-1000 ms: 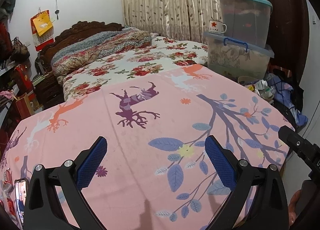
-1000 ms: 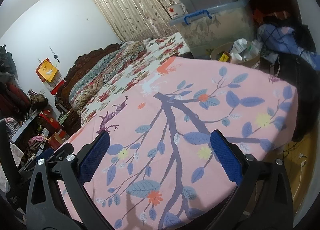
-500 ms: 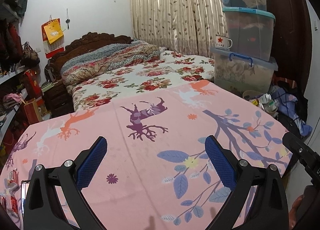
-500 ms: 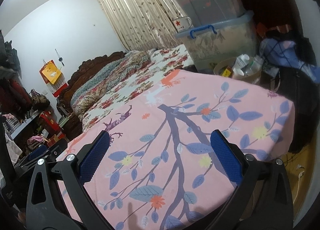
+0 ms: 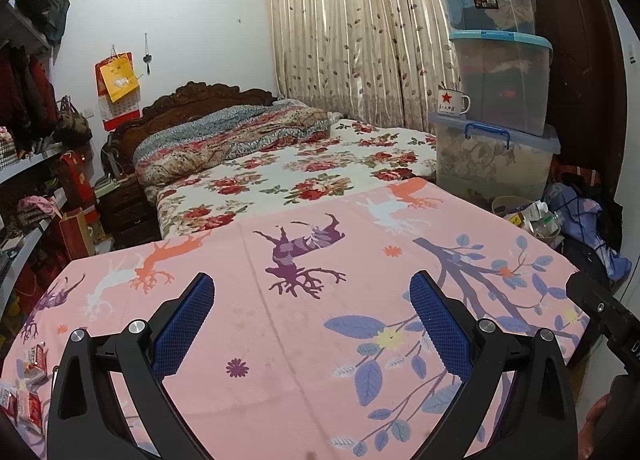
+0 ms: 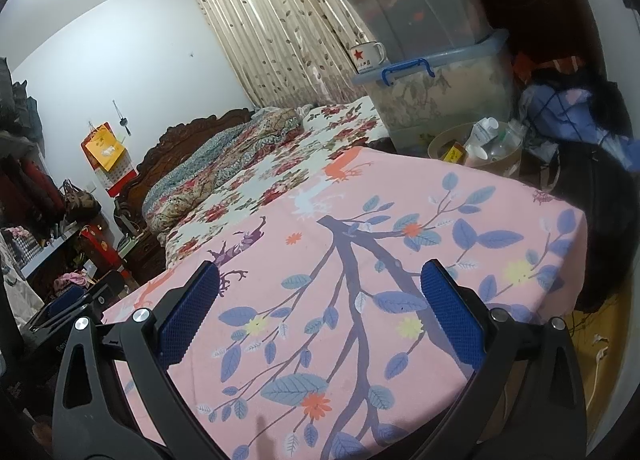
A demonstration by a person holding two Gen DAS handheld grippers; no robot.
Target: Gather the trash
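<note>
Several small red and white wrappers (image 5: 28, 380) lie on the pink sheet at its near left edge. A round tan bin (image 6: 476, 150) holding bottles and cartons stands on the floor past the far right corner of the pink sheet; it also shows in the left wrist view (image 5: 528, 216). My left gripper (image 5: 310, 324) is open and empty above the near part of the pink sheet (image 5: 280, 300). My right gripper (image 6: 320, 312) is open and empty above the sheet's near right part (image 6: 360, 260).
A floral bed (image 5: 300, 164) with a wooden headboard lies beyond the pink sheet. Stacked plastic storage boxes (image 5: 496, 100) with an enamel mug (image 5: 452, 104) stand at the right by the curtains. Shelves with bags (image 5: 32, 180) line the left. Clothes (image 6: 580, 120) pile at the right.
Both grippers have risen and tilted up, so more of the room and wall shows. The wrappers at the left edge have come into view. Both jaws stay open.
</note>
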